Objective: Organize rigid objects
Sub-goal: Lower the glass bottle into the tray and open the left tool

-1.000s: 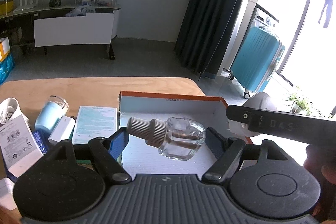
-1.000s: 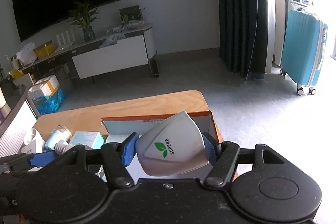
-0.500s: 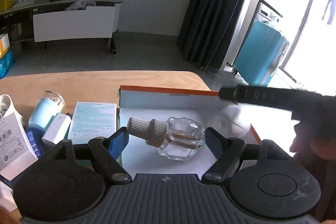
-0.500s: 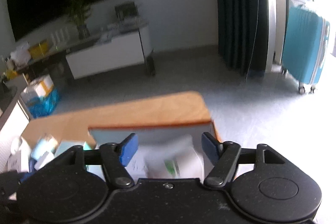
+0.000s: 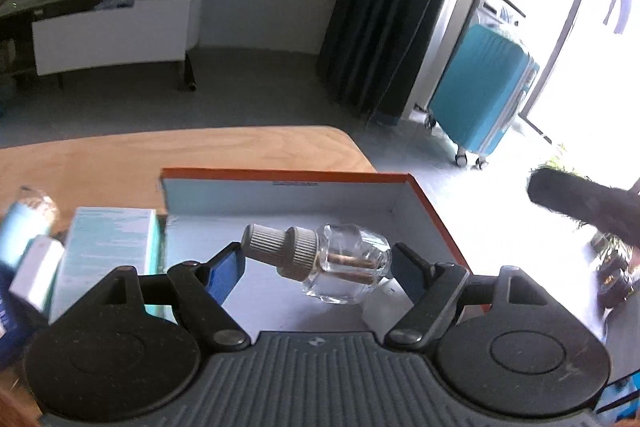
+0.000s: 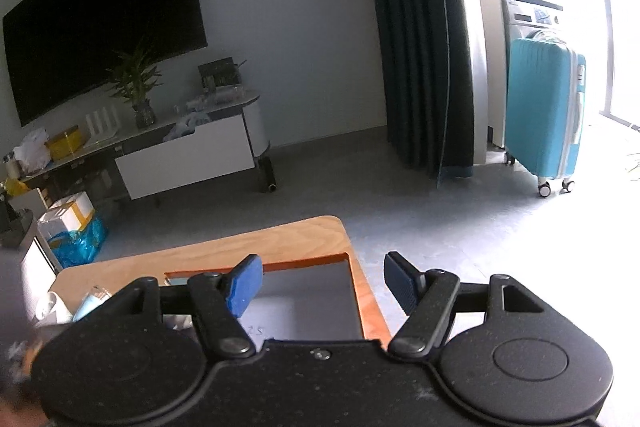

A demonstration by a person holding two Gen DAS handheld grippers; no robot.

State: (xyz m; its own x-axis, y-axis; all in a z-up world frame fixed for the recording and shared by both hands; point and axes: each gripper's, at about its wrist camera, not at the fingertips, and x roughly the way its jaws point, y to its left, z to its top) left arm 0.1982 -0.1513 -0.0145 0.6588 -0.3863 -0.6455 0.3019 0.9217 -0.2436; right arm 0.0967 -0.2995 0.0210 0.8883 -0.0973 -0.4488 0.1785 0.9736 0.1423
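At lower centre, the left hand-held gripper (image 5: pixel 316 267) pinches a glass bottle (image 5: pixel 346 277) lengthwise, cap to base, over the orange-rimmed box (image 5: pixel 432 203): light, slippery, fragile; the right hand-held gripper (image 6: pixel 322 285) is spread, empty.

The box's (image 6: pixel 356 291) near end is hidden behind the right hand-held gripper (image 6: pixel 322 285); items left of the box are blurred.
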